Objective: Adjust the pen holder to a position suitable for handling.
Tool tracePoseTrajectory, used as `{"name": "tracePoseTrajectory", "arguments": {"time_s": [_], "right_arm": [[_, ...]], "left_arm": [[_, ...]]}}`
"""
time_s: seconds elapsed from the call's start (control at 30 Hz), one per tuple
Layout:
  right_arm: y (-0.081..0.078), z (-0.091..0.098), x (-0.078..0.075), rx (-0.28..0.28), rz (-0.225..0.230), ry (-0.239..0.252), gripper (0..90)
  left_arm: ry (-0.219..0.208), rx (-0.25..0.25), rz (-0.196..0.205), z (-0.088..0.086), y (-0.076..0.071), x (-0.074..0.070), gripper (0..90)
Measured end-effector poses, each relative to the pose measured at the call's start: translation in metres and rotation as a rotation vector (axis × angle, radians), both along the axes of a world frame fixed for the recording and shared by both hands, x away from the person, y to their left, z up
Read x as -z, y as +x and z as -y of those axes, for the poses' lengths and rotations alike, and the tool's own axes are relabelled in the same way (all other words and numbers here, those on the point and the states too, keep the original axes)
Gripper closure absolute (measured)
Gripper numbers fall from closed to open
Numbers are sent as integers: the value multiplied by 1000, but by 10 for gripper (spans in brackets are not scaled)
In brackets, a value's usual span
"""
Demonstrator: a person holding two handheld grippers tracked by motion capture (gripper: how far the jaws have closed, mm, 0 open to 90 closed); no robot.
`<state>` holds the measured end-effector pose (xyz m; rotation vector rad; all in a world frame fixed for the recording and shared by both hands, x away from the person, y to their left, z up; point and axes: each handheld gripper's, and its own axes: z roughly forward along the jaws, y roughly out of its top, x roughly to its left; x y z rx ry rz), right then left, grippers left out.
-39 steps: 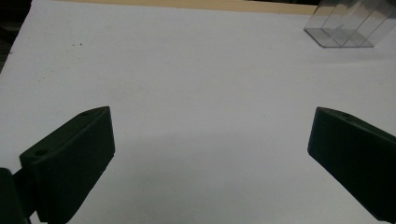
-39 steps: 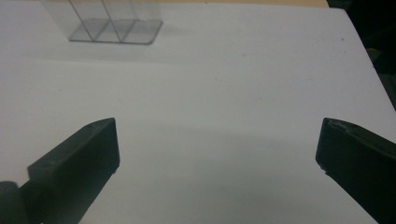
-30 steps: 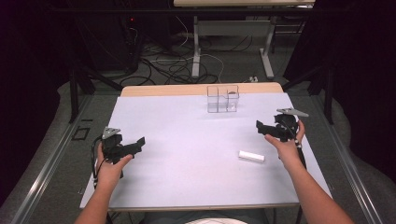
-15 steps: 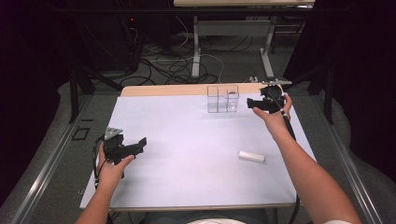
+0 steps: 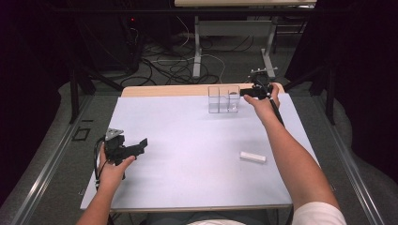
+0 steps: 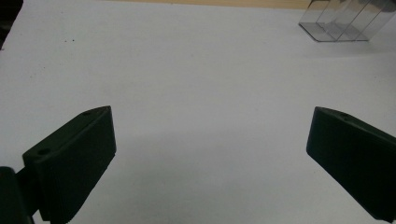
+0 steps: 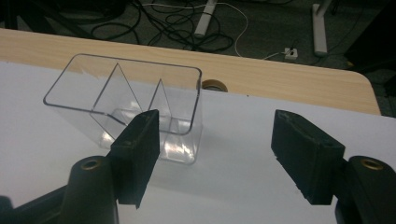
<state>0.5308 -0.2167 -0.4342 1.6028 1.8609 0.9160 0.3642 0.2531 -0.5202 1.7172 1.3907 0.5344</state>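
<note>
A: Where is the clear divided container (image 5: 224, 99) standing?

B: It is standing upright at the far edge of the white worktop (image 5: 187, 154), just beside the right tongs (image 5: 243, 93).

A: State of the right tongs?

B: They have just been closing and are standing partly open, with nothing between them; one jaw is overlapping the container's near corner.

A: And the left tongs (image 5: 142, 144)?

B: They are gaping wide over bare worktop. A white block (image 5: 253, 157) is lying well apart.

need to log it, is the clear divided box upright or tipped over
Upright: the clear divided box sits flat on the white table cover, open top up.
</note>
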Motion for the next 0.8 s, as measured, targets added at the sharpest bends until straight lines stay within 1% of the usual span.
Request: {"name": "tracePoseTrajectory", "arguments": {"time_s": [0.13, 0.17, 0.2, 0.23, 0.27, 0.33, 0.37, 0.43, 0.53, 0.6, 0.63, 0.67, 0.7, 0.8], "right_arm": [[7, -3, 3, 9, -12, 4, 336], [11, -3, 6, 17, -15, 6, 355], [11, -3, 6, 17, -15, 6, 355], [13, -4, 7, 18, -17, 8, 359], [15, -5, 9, 22, -25, 17, 366], [20, -6, 15, 21, -34, 1, 382], [20, -6, 15, 21, -34, 1, 382], [25, -7, 22, 19, -46, -5, 400], [28, -9, 27, 24, -53, -1, 430], [30, -9, 28, 21, -55, 2, 434], [31, -10, 30, 22, -62, 10, 448], [32, -11, 31, 22, -65, 2, 460], [34, -12, 34, 26, -76, 12, 477], [36, -14, 39, 33, -95, 15, 509]], "left_arm": [[-9, -9, 0, 0, 0, 1, 16], [-10, -9, -1, 0, 0, 1, 16], [-11, -9, -1, 0, 0, 1, 16], [-8, -7, -2, -1, 0, 1, 16], [-13, -9, -1, -1, -1, 1, 17], [-17, -14, -2, -1, -1, 2, 18], [-17, -13, -5, -1, -1, 1, 18], [-18, -15, -4, -2, -1, 2, 19], [-19, -15, -4, -2, -1, 2, 21], [-18, -15, -9, -2, -1, 2, 22], [-28, -22, -4, -2, -1, 3, 24], [-32, -22, -5, -2, -1, 3, 25], [-34, -21, -5, -2, -1, 3, 25], [-25, -15, -12, -1, -1, 3, 27]]}}
